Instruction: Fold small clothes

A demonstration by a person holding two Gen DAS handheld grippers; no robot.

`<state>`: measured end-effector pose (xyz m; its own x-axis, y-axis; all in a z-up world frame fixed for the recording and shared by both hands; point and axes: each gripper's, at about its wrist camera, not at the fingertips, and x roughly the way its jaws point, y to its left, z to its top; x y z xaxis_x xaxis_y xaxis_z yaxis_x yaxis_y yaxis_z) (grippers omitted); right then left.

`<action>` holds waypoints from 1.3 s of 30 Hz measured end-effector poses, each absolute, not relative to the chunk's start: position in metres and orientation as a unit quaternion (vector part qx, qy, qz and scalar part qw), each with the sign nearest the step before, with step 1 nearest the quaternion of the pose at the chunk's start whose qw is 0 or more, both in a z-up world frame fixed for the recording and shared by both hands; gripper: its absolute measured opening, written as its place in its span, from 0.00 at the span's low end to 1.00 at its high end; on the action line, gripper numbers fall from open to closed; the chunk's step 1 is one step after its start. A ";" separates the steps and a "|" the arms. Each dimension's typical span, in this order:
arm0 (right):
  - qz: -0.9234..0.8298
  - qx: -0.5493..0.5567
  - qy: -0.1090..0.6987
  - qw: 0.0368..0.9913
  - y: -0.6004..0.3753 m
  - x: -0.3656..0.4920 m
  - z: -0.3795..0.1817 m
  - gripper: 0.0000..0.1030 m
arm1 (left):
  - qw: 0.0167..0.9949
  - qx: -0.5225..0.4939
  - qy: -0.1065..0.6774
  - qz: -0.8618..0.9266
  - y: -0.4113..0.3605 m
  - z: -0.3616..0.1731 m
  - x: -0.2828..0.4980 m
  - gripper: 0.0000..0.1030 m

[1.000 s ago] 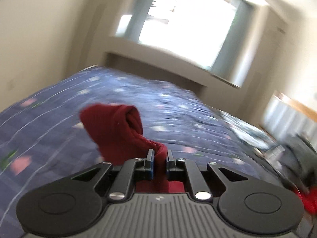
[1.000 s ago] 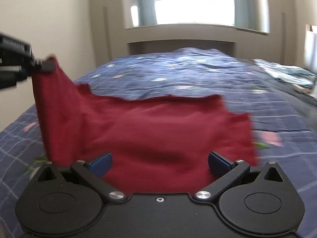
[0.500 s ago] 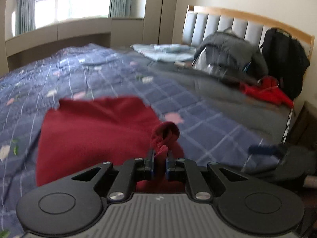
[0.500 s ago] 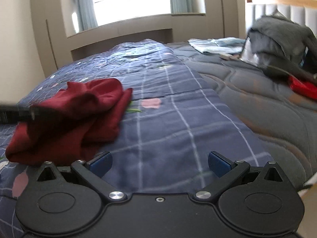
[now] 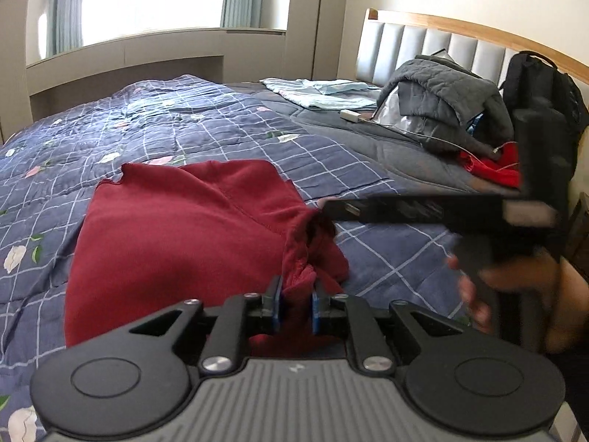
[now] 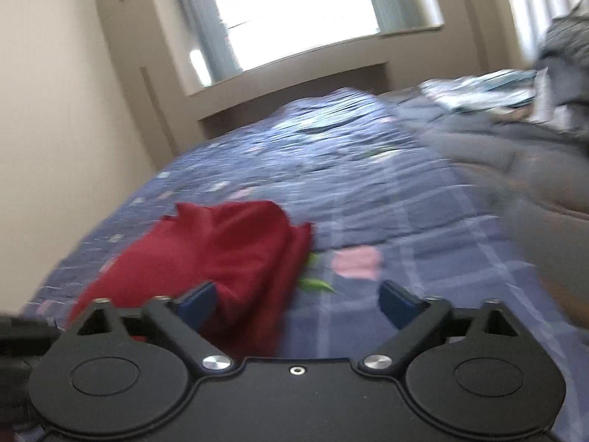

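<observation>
A dark red garment (image 5: 176, 235) lies spread on the blue checked quilt (image 5: 206, 125). My left gripper (image 5: 296, 304) is shut on a bunched corner of it at its near right edge. My right gripper (image 6: 296, 300) is open and empty, low over the quilt beside the garment's (image 6: 221, 254) right edge; its left finger is close to the cloth. In the left wrist view the right gripper (image 5: 368, 210) reaches in from the right toward the bunched corner, held by a hand.
A grey jacket (image 5: 441, 92), a black backpack (image 5: 541, 84) and a red item (image 5: 493, 167) sit at the headboard. Light blue folded cloth (image 5: 316, 92) lies at the far side. A grey blanket (image 6: 515, 169) covers the bed's right part.
My left gripper has lowered the garment onto the quilt, still gripping its corner. My right gripper has swung left and down toward the garment's right edge, staying open.
</observation>
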<state>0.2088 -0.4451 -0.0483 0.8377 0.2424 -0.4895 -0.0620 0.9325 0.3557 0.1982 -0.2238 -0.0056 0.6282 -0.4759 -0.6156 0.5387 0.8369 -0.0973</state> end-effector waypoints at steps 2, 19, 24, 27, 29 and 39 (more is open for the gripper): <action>0.103 0.184 0.276 0.938 -0.442 0.228 -0.049 0.75 | 0.902 0.049 0.325 -0.279 -0.226 -0.006 0.198 0.14; 0.082 0.213 0.269 0.936 -0.442 0.249 -0.051 0.02 | 0.901 0.065 0.320 -0.285 -0.240 -0.010 0.194 0.12; 0.069 0.201 0.287 0.934 -0.439 0.250 -0.066 0.02 | 0.898 0.066 0.327 -0.287 -0.242 -0.021 0.197 0.12; 0.066 0.203 0.285 0.934 -0.439 0.250 -0.070 0.03 | 0.899 0.054 0.327 -0.285 -0.237 -0.018 0.196 0.27; 0.063 0.200 0.285 0.935 -0.438 0.249 -0.069 0.08 | 0.898 0.046 0.331 -0.285 -0.231 -0.013 0.195 0.48; 0.026 0.157 0.250 0.955 -0.430 0.221 -0.046 0.81 | 0.921 -0.078 0.319 -0.210 -0.167 0.016 0.196 0.93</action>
